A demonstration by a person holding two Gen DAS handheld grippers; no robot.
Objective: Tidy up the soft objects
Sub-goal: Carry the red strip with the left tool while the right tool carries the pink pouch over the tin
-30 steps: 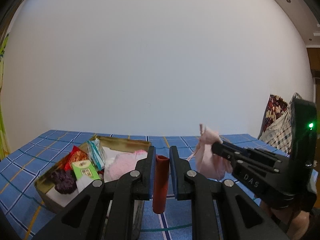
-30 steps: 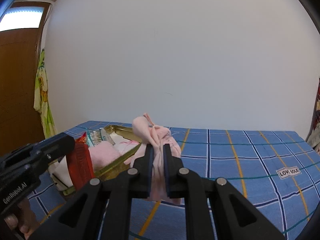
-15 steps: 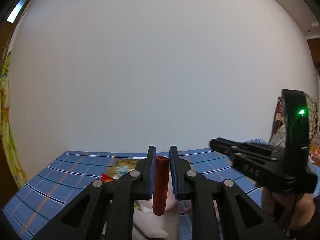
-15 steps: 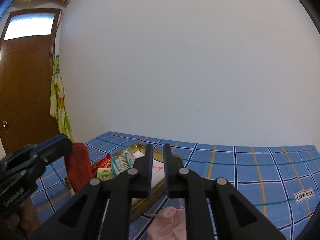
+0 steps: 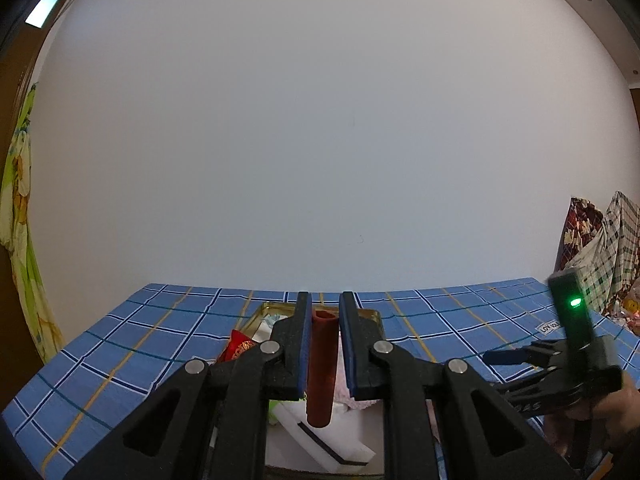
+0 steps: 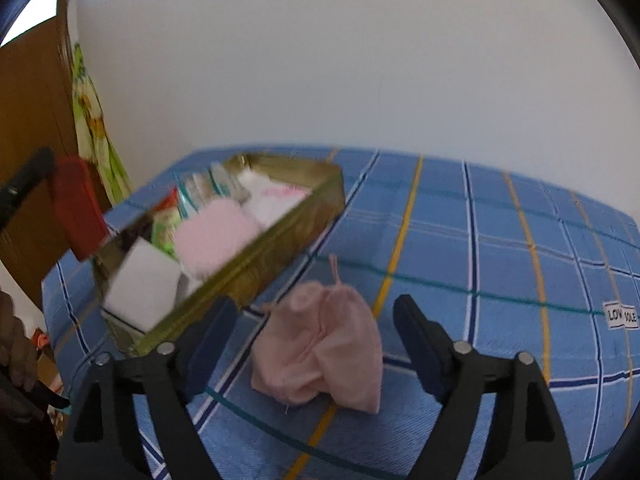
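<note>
A "LOV SOLE" tag lay right of my right gripper, its fingers just spread wide around the released pink pouch, while my left gripper clamped a red roll.

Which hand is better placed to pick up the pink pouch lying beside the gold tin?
Right. The right hand-held gripper stands open, pointing down at the pink pouch on the blue cloth. The left hand-held gripper is shut on a red piece.
</note>
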